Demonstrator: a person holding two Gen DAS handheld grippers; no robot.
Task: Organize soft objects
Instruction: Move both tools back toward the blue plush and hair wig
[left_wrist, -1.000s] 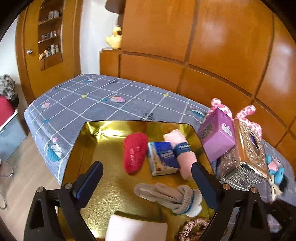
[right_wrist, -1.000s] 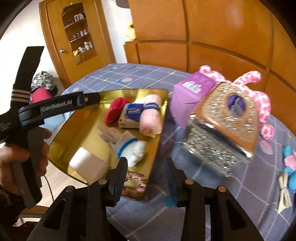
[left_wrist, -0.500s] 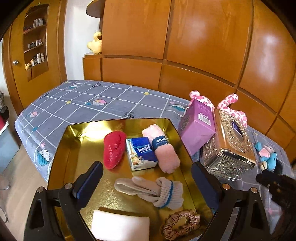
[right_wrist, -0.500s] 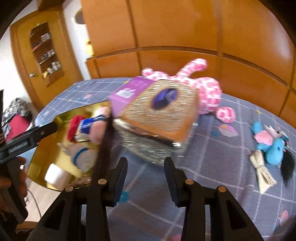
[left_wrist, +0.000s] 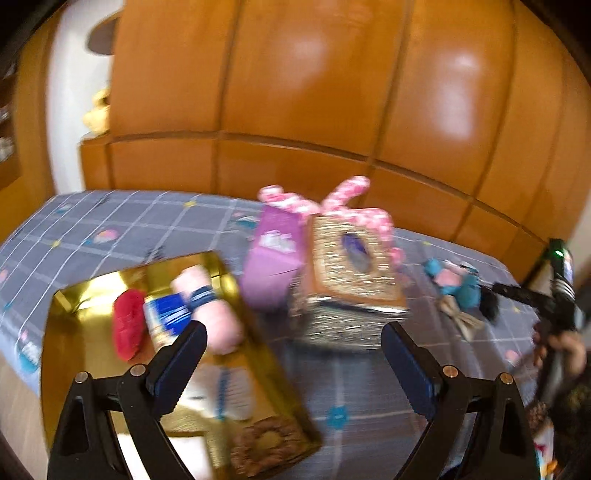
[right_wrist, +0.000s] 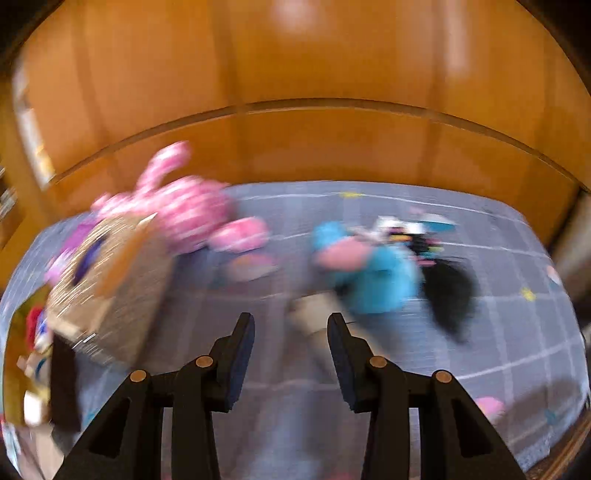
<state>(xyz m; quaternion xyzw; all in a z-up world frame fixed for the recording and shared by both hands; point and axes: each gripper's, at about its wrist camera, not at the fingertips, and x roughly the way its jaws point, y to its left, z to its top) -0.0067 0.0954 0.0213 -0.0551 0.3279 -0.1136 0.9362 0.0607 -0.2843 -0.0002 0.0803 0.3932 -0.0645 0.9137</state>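
My left gripper is wide open and empty, hovering over the right rim of the gold tray. The tray holds a red pouch, a blue tissue pack, a pink rolled towel, a glove and a brown scrunchie. My right gripper has its jaws apart with nothing between them. It points down at a blue doll with black hair lying on the bed. In the left wrist view the same doll lies far right. Both views are blurred.
A purple box and an ornate gold tissue box stand beside the tray, with a pink spotted plush behind them. A hand holds the other gripper at the right edge. The checked grey bedspread ends at a wooden wall.
Both cameras have swung to the right. The tray has slid to the left of each view, and the right gripper has travelled from the tray's corner across to the blue doll, its gap unchanged.
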